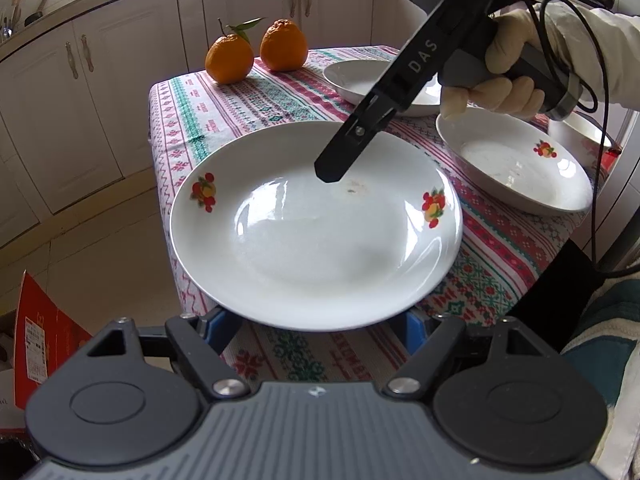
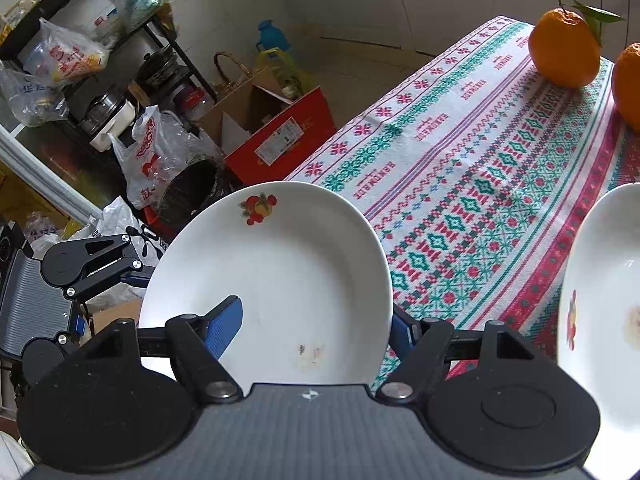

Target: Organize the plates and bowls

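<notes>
A white plate with fruit prints (image 1: 316, 236) lies at the near left edge of the patterned tablecloth (image 1: 256, 108). My left gripper (image 1: 316, 326) is open, its blue fingers mostly hidden under the plate's near rim on both sides. My right gripper (image 1: 334, 170) reaches down over the plate's far rim. In the right wrist view the same plate (image 2: 276, 276) lies between the open right gripper (image 2: 316, 326); one blue finger (image 2: 224, 330) is over the plate's inside, the other is beyond its rim. Two more white dishes (image 1: 516, 168) (image 1: 372, 80) lie to the right and behind.
Two oranges (image 1: 256, 52) sit at the table's far left corner. A fourth white vessel (image 1: 576, 132) shows at the far right edge. Kitchen cabinets (image 1: 100, 92) stand behind. A red box (image 2: 280, 136), bags and a cluttered shelf (image 2: 80, 40) stand on the floor beside the table's edge.
</notes>
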A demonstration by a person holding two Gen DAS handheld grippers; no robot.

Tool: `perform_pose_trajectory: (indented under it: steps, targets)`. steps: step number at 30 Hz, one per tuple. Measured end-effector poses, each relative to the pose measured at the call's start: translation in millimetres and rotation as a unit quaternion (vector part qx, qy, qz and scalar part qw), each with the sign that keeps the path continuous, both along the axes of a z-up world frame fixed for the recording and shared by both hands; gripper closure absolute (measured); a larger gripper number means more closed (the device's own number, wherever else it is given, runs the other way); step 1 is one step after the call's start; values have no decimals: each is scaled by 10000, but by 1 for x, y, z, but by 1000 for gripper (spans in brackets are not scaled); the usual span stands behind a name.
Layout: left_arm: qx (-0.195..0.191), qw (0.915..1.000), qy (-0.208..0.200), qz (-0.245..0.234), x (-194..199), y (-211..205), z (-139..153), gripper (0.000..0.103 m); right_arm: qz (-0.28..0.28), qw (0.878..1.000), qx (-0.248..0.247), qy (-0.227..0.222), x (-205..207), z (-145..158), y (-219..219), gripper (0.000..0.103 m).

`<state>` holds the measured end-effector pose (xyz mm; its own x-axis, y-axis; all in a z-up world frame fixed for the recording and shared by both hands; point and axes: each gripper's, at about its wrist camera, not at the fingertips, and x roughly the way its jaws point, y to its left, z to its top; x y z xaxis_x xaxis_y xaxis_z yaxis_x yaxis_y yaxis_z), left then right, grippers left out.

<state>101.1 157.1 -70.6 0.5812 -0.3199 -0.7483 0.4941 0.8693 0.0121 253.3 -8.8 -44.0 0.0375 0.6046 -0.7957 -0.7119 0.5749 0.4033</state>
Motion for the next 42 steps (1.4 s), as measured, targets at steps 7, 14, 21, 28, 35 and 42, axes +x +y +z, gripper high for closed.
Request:
perform_pose_trajectory:
  steps: [7,14,21,28,35,42]
  targets:
    - [33,10000,-43,-65,19,0,3,24,-111,9999,19,-122,15,3,-1,23]
    - [15,9999,-47,-101,39,-1,3,24,-253,9995,77,-189,33,3,-4,23]
    - [6,10000,-41,-86,56,-3,-1,24,-338,9991,97,-241,48,1,-4,23]
    - [48,9999,-80,-137,66,-3,-3,23,-420,9988,72,-234,58,-5,-6,23]
    - [123,9997,-125,-172,72,-6,-4,24,-505,9984,68,-262,64,-8,-7,23]
    - [143,9996,-136,-202,77,-7,-5,24,-535,9979,20,-352,65,-9,-6,23]
